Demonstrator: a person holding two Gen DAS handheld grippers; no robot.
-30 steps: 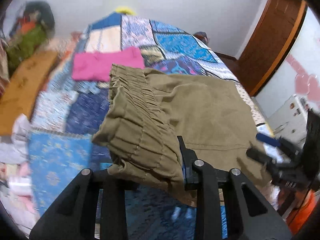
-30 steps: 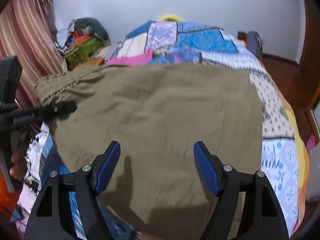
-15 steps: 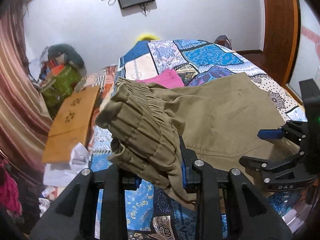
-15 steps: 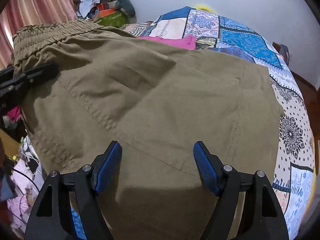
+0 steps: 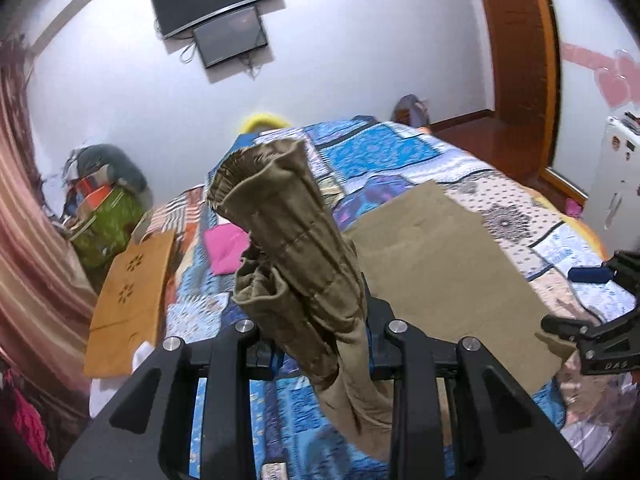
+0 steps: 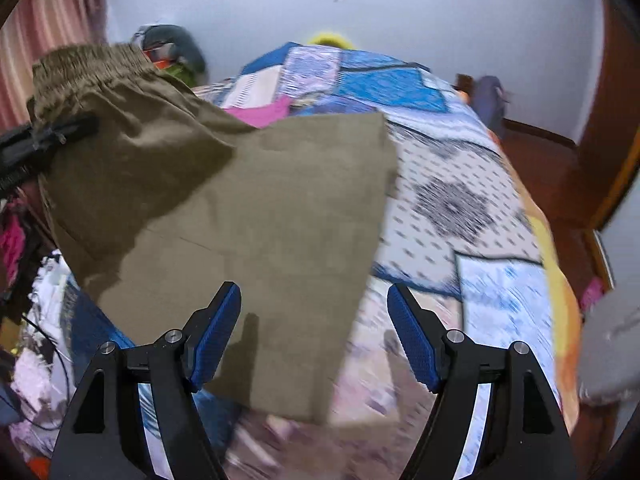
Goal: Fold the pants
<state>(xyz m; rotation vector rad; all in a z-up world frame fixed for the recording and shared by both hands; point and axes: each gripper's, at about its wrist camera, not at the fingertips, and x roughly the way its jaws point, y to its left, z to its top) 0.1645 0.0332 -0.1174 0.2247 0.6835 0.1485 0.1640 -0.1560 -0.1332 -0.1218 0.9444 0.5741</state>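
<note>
At nine o'clock in the right wrist view the left gripper (image 6: 60, 136) pinches the gathered elastic waistband (image 6: 92, 66) of the olive pants (image 6: 256, 208), holding that end up off the patchwork quilt (image 6: 472, 208). In the left wrist view the bunched waistband stands between its jaws and rises toward twelve o'clock, while the rest of the pants lies flat on the bed toward three o'clock. A pink garment (image 6: 260, 114) lies on the quilt just beyond the pants, toward twelve o'clock.

Moving right, the right gripper (image 6: 314, 336) hangs at six o'clock with its blue pads spread wide and nothing between them. Its left pad sits over the near part of the pants and its right pad over bare quilt.

The step in hand looks like a fold started from the waist, with only one corner taken. Next, the free gripper probably needs to close on the near edge of the cloth, so both ends can be carried over together and laid even.
</note>
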